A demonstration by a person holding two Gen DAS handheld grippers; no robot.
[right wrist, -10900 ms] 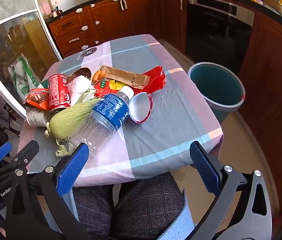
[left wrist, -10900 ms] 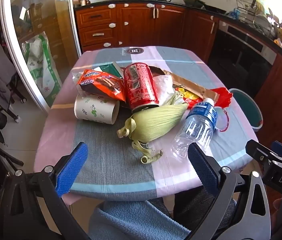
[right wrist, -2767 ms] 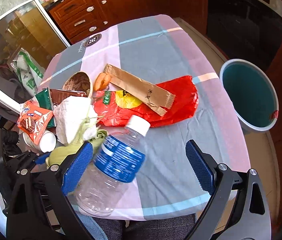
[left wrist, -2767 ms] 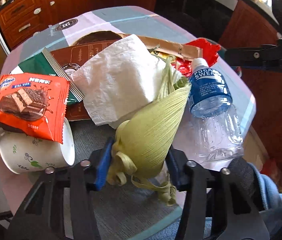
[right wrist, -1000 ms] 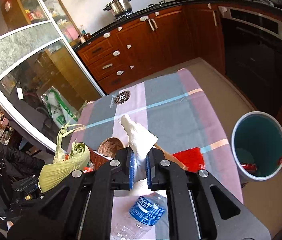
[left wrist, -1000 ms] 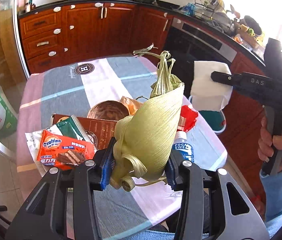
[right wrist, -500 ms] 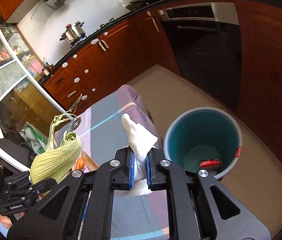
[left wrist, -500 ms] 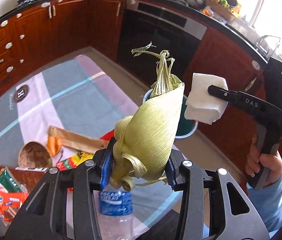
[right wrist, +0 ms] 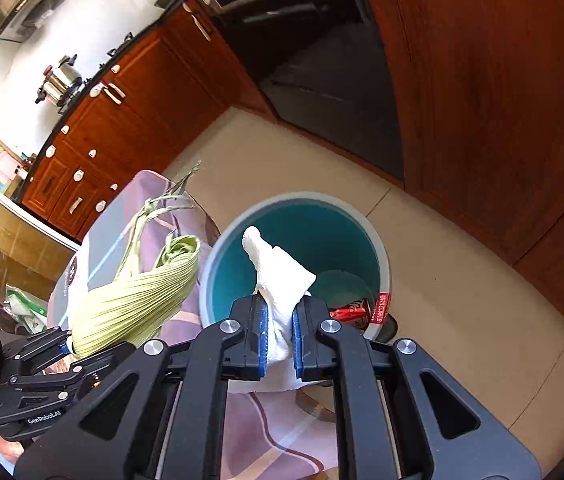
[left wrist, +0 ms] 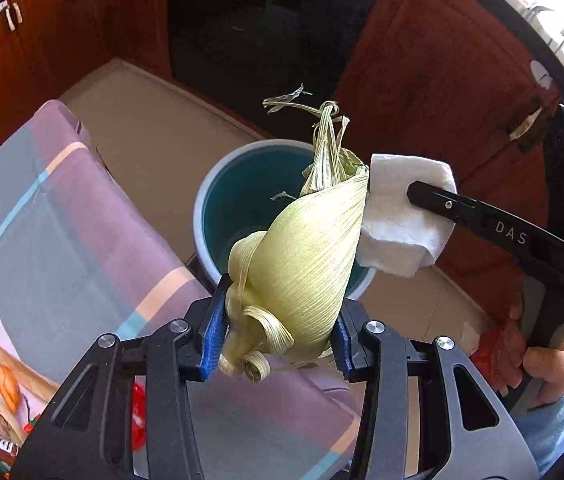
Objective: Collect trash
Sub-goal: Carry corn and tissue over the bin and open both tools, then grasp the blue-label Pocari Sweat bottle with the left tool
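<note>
My left gripper (left wrist: pixel 278 336) is shut on a pale green corn husk (left wrist: pixel 302 256) and holds it in the air over the near rim of the teal trash bin (left wrist: pixel 218 184). My right gripper (right wrist: pixel 280 336) is shut on a crumpled white paper napkin (right wrist: pixel 282 276) above the same bin (right wrist: pixel 302 204). The husk also shows in the right wrist view (right wrist: pixel 138 300), and the napkin in the left wrist view (left wrist: pixel 402 216). A red can (right wrist: pixel 352 312) lies at the bottom of the bin.
The table with its striped cloth (left wrist: pixel 42 208) is to the left of the bin, with a brown paper wrapper (left wrist: pixel 22 368) and other trash at its edge. Wooden cabinets (right wrist: pixel 482 100) and a dark oven front (left wrist: pixel 262 28) stand behind the bin.
Both grippers have swung from over the table to right above the bin, still holding the husk and the napkin. The bin now fills the middle of both views.
</note>
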